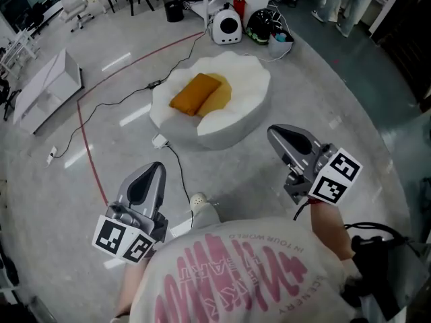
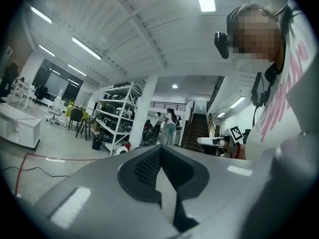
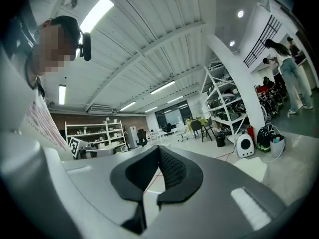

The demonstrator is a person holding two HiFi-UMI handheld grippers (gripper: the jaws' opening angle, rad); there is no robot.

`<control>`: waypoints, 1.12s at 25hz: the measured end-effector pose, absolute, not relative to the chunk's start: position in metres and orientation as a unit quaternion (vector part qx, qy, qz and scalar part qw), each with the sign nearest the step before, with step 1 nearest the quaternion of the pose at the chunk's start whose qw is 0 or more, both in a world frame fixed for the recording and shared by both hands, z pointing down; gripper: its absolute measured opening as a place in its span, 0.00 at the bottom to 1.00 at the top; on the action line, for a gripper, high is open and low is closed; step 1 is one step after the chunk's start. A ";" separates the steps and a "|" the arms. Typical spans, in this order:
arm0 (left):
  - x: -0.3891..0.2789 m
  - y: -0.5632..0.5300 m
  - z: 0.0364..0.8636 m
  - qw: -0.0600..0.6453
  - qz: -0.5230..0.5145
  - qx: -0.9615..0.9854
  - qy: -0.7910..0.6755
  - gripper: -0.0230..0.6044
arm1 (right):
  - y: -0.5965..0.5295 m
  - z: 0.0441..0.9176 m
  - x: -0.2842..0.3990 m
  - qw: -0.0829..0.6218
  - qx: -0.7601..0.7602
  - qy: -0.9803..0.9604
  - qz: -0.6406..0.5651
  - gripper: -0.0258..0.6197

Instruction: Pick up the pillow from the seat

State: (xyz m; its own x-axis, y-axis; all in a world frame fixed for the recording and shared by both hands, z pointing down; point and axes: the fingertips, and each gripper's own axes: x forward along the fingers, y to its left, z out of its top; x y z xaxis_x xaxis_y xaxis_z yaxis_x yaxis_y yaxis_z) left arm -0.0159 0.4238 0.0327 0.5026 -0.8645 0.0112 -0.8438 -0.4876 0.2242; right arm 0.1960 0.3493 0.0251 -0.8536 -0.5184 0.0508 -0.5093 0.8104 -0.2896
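An orange pillow (image 1: pixel 196 93) lies on the white egg-shaped seat (image 1: pixel 246 113) on the floor, in the upper middle of the head view. My left gripper (image 1: pixel 156 169) is held low at the left, well short of the seat, jaws shut and empty. My right gripper (image 1: pixel 273 134) hovers at the right, just past the seat's near edge, also shut with nothing in it. In the left gripper view, the left gripper (image 2: pixel 158 151) points up at the room with its jaws together. The right gripper (image 3: pixel 158 150) likewise shows its jaws together. Neither gripper view shows the pillow.
A black cable (image 1: pixel 176 163) runs from the seat toward my feet, and a red line (image 1: pixel 87 147) crosses the floor at left. A white cabinet (image 1: pixel 47 86) stands far left. A white carrier (image 1: pixel 227 26) and black bag (image 1: pixel 262 25) sit behind the seat. People stand at the back (image 1: pixel 337 5).
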 end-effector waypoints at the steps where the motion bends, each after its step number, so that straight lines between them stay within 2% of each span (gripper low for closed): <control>1: -0.024 0.414 0.032 0.104 -0.052 0.861 -0.495 0.06 | 0.341 0.024 0.188 0.015 -0.271 0.951 -0.148 0.05; 6: -0.061 0.370 0.023 0.110 -0.052 0.862 -0.491 0.06 | 0.297 0.016 0.160 -0.012 -0.297 0.945 -0.133 0.05; 12: -0.097 0.332 0.012 0.098 -0.046 0.870 -0.481 0.06 | 0.258 0.009 0.126 -0.009 -0.312 0.939 -0.146 0.05; 19: -0.150 0.276 0.038 0.082 -0.052 0.877 -0.470 0.06 | 0.207 0.036 0.079 -0.007 -0.328 0.935 -0.133 0.05; 28: -0.164 0.267 0.027 0.088 -0.060 0.880 -0.462 0.06 | 0.204 0.021 0.069 -0.013 -0.347 0.928 -0.132 0.05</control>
